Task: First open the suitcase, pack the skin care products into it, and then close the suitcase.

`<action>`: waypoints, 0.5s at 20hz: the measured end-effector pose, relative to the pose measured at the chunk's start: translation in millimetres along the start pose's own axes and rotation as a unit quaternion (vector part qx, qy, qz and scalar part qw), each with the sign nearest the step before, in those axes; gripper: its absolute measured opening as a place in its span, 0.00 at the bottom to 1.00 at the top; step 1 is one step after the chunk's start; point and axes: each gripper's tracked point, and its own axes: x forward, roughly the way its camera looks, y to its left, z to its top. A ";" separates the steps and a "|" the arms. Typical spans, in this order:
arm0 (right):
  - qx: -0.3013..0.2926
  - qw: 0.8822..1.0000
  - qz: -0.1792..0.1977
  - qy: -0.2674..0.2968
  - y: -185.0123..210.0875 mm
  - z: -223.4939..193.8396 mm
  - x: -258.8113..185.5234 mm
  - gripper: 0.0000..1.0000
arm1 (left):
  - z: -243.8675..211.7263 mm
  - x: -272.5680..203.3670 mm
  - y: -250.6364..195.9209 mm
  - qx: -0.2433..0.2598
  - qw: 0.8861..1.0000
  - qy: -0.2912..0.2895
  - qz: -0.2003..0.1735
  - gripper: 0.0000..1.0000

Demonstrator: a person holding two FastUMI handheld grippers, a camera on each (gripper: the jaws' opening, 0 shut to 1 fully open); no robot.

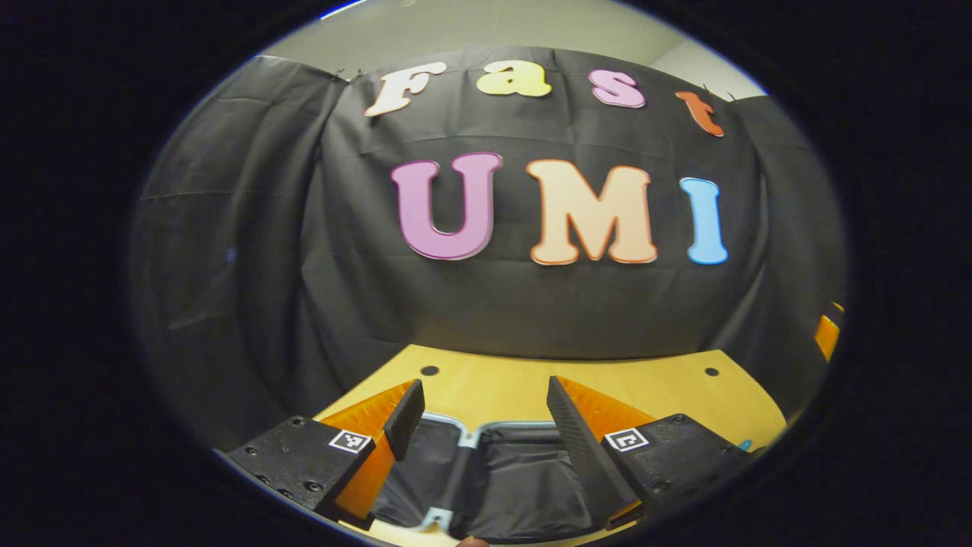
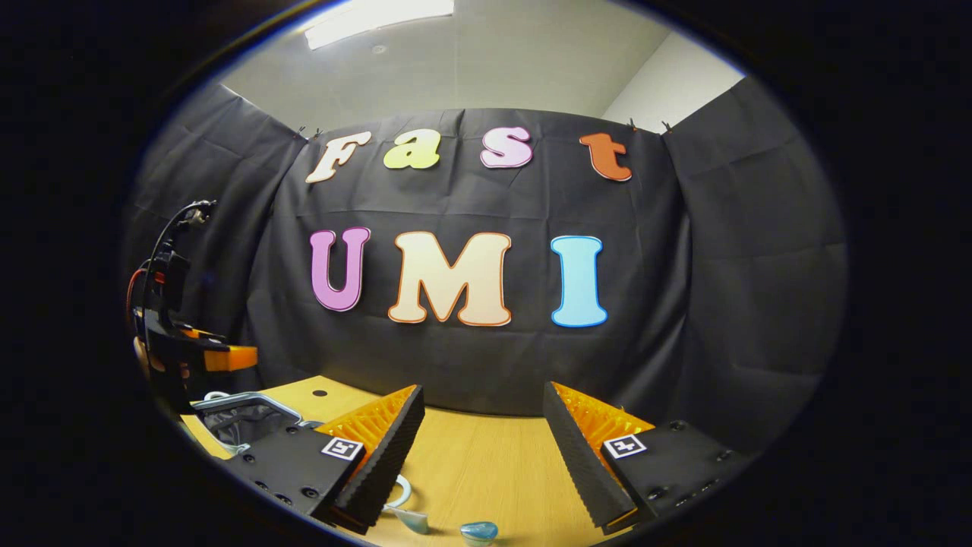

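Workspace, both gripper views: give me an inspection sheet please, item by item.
Surface: wooden table, small holes in it.
Job's things: suitcase open, dark lining, pale rim; bluish skin care products on the table in the right gripper view.
Clutter: nothing seen.
Grippers: left gripper over the suitcase, jaws apart, empty; right gripper over the table, jaws apart, empty.
Cables: black cable looping on the left gripper.
Surroundings: black cloth wall, white ceiling, lamp.
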 end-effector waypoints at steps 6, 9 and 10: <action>0.006 1.000 0.007 0.016 -27.3 -14.1 -12.2 0.99 | -39.2 -10.2 -91.8 -0.003 0.997 0.040 -0.067 0.96; 0.002 1.000 0.011 0.021 -41.1 -19.5 -18.7 0.99 | -62.3 -14.3 -127.5 -0.003 0.994 0.062 -0.092 0.96; 0.001 1.000 0.012 0.023 -44.9 -20.9 -21.1 0.99 | -71.6 -15.9 -138.2 -0.003 0.992 0.071 -0.100 0.96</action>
